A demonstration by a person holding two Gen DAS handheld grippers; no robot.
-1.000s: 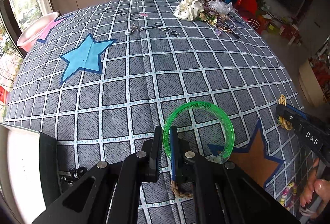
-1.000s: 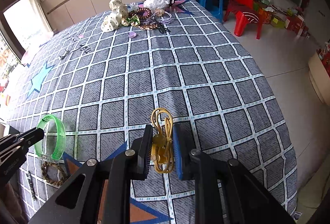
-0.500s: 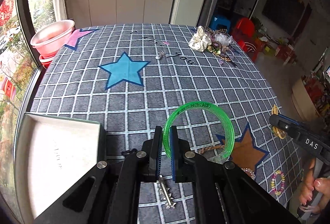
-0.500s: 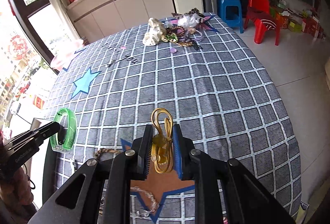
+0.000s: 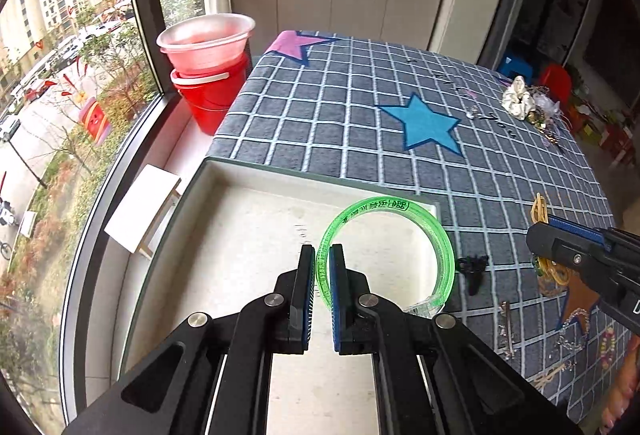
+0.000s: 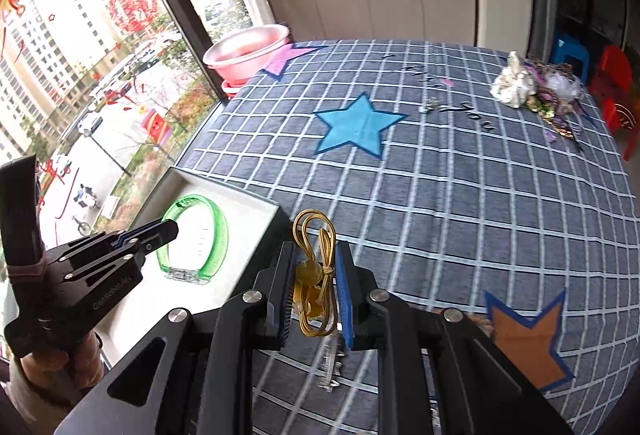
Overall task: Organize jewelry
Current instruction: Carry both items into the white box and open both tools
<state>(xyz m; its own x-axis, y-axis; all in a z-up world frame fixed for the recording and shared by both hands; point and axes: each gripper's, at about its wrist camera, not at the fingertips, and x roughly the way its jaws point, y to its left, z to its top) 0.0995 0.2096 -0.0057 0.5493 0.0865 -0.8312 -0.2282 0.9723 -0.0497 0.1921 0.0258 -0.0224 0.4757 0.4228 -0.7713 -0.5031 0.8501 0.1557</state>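
My left gripper (image 5: 322,255) is shut on a translucent green bangle (image 5: 436,235), which hangs above the white tray (image 5: 248,231) at the table's left edge. From the right wrist the same bangle (image 6: 220,231) shows over the tray (image 6: 256,235), with the left gripper (image 6: 170,229) clamped on its rim. My right gripper (image 6: 316,259) is shut on a gold hair tie with amber beads (image 6: 316,267), held over the checked cloth just right of the tray. In the left wrist view that right gripper (image 5: 538,231) enters from the right with the gold tie (image 5: 540,209).
A clear hair clip (image 6: 330,369), a black clip (image 5: 472,267), a bar clip (image 5: 506,329) and bead bracelets (image 5: 608,345) lie on the cloth near the orange star (image 6: 524,335). A pile of accessories (image 6: 536,91) sits at the far right. Red buckets (image 5: 212,83) stand by the window.
Both grippers have swung left with their loads. The green bangle is over the white tray instead of the cloth, and the gold tie has come to the tray's right edge.
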